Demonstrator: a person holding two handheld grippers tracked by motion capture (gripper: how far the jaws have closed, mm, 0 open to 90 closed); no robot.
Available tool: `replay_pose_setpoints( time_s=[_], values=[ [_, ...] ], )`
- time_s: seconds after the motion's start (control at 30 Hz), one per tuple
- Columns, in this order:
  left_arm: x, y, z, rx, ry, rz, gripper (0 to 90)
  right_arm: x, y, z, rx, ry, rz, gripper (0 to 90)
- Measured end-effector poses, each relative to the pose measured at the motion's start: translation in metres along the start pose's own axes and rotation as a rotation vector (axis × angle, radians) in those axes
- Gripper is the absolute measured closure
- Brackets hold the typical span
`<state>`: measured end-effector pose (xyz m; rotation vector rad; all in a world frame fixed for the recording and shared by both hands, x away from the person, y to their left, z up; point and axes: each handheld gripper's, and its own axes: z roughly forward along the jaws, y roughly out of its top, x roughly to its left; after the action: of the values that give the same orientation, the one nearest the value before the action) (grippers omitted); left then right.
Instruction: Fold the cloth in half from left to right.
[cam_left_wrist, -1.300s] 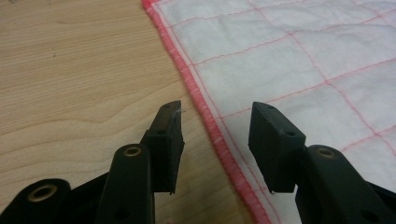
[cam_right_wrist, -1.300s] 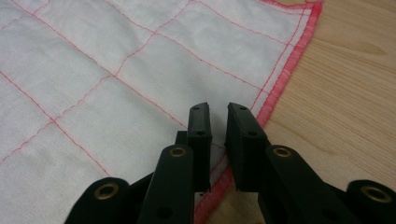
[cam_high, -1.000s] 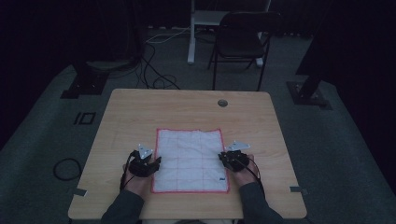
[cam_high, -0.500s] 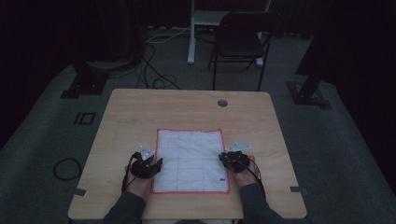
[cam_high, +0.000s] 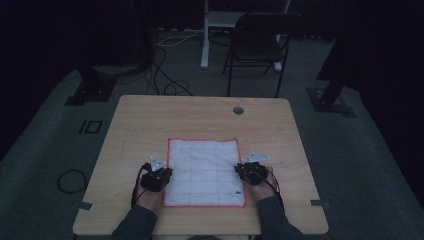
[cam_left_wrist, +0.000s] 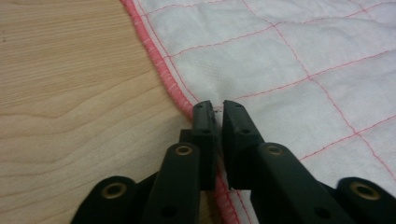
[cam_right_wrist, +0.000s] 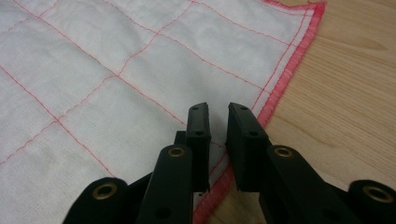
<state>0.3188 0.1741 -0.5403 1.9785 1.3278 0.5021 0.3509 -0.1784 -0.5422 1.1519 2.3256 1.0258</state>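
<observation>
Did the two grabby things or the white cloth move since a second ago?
Hardly at all. The left gripper and right gripper stayed at the cloth's side edges, jaws nearly closed over the red hem. The cloth lies flat, same place on the table.

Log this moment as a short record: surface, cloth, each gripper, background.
surface: wooden table, round hole near its far edge
cloth: white towel with red grid stitching and red hem, lying flat
left gripper: at the towel's left hem, jaws nearly closed with a slim gap; grip on fabric unclear
right gripper: at the towel's right hem, jaws slightly apart over the edge
background: black chair beyond the table, cables on the floor
</observation>
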Motion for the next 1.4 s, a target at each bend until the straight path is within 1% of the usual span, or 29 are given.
replay_pose_setpoints(
  time_s=[0.07,0.13,0.23,0.47,0.6,0.73,1.0,1.2,1.4],
  values=[
    [0.0,0.0,0.0,-0.004,-0.002,-0.002,87.2,0.0,0.0,-0.001,-0.002,-0.005,-0.002,77.6],
    [0.001,0.001,0.0,-0.005,-0.003,-0.003,87.4,-0.001,0.0,-0.002,-0.003,-0.013,0.001,74.2],
    [0.001,0.002,-0.001,-0.016,-0.004,0.002,87.5,-0.006,-0.002,-0.006,-0.005,-0.018,0.02,72.9],
    [0.002,0.006,-0.004,-0.035,-0.008,0.003,87.5,-0.011,-0.005,-0.014,-0.004,-0.035,0.017,70.1],
    [0.003,0.009,-0.007,-0.05,-0.014,0.004,87.5,-0.013,-0.009,-0.017,-0.002,-0.044,0.021,65.9],
    [0.003,0.011,-0.01,-0.063,-0.022,0.012,87.6,-0.016,-0.014,-0.02,-0.001,-0.052,0.029,64.6],
    [0.001,0.017,-0.014,-0.094,-0.048,0.009,87.7,-0.024,-0.023,-0.029,0.009,-0.067,0.035,62.5],
    [-0.001,0.021,-0.016,-0.11,-0.072,0.024,87.6,-0.032,-0.032,-0.037,0.008,-0.082,0.048,62.1],
    [-0.009,0.029,-0.018,-0.133,-0.096,0.045,87.7,-0.036,-0.037,-0.041,0.007,-0.088,0.06,61.6]
  ],
)
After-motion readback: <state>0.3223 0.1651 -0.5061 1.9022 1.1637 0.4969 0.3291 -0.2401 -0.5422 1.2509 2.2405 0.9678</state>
